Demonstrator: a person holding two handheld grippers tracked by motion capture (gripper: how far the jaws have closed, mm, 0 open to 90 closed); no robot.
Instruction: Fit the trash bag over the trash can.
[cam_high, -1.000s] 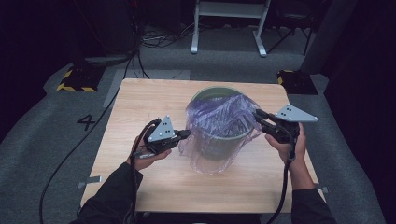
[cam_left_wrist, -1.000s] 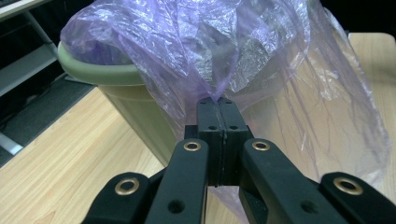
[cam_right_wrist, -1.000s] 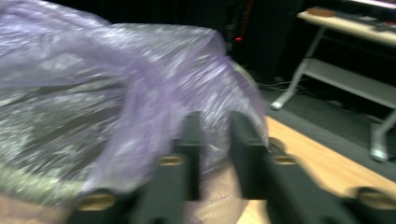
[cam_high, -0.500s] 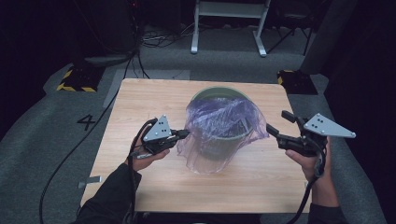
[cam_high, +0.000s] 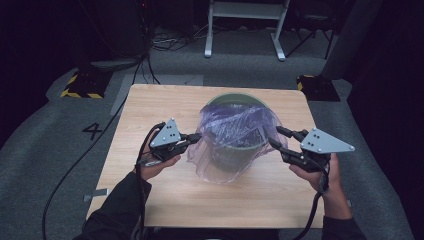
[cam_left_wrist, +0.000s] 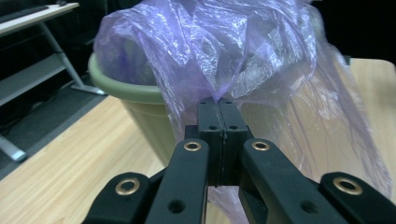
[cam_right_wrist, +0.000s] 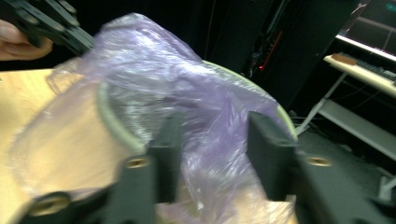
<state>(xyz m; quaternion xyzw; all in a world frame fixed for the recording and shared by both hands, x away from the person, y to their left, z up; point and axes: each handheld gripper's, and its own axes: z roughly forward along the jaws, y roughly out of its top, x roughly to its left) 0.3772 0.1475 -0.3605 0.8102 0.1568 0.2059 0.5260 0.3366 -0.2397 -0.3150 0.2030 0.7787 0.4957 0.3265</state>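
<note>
Presently, fitting the liner:

1. Purple plastic bag (cam_high: 235, 132) drapes over the green bin (cam_high: 235, 155), which stands mid-bench (cam_high: 150, 105).
2. Left hand-held gripper (cam_high: 196, 137), jaws clamped on the bag's near-left edge; best held as a steady anchor.
3. Right hand-held gripper (cam_high: 279, 138), jaws just closing yet apart, film lying between them ungripped; it should pinch the edge at the rim, then draw it outward and down.

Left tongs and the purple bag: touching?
Touching. In the left gripper view, the left tongs are shut on a fold of the bag, film pinched between the pads.
</note>
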